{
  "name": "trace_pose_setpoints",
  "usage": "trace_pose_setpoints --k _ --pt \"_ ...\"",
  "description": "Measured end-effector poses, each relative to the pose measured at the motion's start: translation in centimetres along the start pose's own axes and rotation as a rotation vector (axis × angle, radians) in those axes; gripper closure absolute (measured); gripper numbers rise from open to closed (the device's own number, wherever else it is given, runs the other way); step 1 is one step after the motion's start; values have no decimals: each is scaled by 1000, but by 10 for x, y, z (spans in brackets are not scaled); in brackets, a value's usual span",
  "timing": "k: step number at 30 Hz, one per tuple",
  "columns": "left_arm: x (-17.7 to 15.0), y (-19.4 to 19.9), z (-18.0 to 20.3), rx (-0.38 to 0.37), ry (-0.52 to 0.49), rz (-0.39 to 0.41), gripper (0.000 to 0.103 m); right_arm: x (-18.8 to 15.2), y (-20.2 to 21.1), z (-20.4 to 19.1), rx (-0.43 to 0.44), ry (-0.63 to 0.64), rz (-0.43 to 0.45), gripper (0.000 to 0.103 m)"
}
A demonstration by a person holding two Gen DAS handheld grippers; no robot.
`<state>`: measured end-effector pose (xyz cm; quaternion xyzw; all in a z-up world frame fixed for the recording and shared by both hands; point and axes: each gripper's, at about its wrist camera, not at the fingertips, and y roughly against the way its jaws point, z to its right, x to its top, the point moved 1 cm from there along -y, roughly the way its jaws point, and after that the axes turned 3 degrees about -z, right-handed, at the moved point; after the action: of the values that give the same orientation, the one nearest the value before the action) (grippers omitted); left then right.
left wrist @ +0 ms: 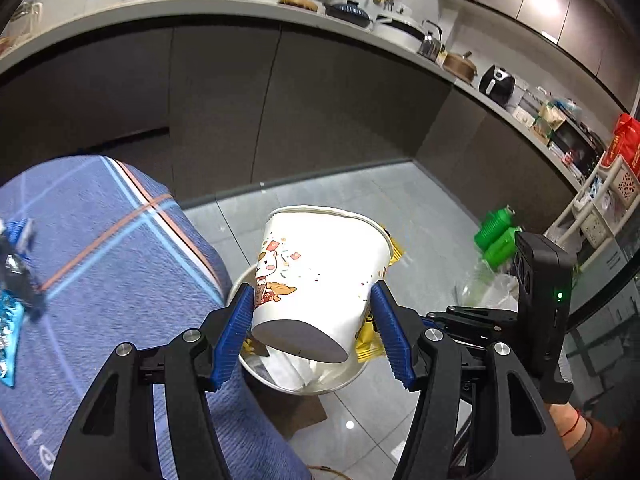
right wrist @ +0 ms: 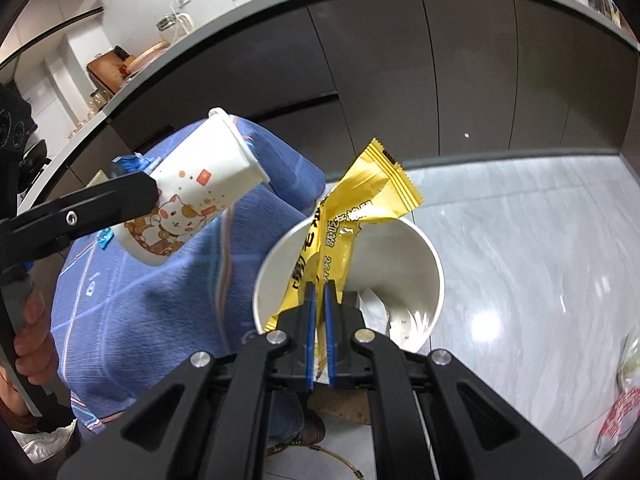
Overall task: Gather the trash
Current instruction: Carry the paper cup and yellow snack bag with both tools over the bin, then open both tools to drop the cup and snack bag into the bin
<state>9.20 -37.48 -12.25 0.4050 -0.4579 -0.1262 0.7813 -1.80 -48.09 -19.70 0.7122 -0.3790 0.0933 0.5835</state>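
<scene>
My left gripper point(left wrist: 314, 308) is shut on a white paper cup point(left wrist: 316, 276) printed with a cartoon cat, its blue pads pressing both sides. The cup hangs tilted just above a white round bin point(left wrist: 340, 380) on the floor. From the right wrist view the same cup point(right wrist: 192, 200) shows at the left, over the blue cloth. My right gripper point(right wrist: 319, 292) is shut on a yellow snack wrapper point(right wrist: 360, 200), which sticks up over the white bin point(right wrist: 432, 264). Crumpled white paper lies inside the bin.
A table with a blue striped cloth point(left wrist: 104, 264) stands left of the bin, with blue foil wrappers point(left wrist: 12, 320) on it. Green bottles point(left wrist: 496, 236) and clear plastic lie on the grey tiled floor at right. Dark cabinets under a cluttered counter point(left wrist: 240, 4) run behind.
</scene>
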Motion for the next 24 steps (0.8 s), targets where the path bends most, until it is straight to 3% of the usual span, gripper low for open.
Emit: trace_pose_setpoints --k 14,18,23,24 --pt "-1 -72 -1 29 -12 -108 44 -12 -41 20 -38 0 -101 94" --pt "1 -77 -4 52 8 -92 19 -11 -40 22 -50 19 -89 87" --pt "6 -74 -9 55 31 -70 15 -9 -34 24 -59 33 -71 73" --pt "7 -73 -10 59 37 -68 12 -9 -33 24 -60 34 -69 66"
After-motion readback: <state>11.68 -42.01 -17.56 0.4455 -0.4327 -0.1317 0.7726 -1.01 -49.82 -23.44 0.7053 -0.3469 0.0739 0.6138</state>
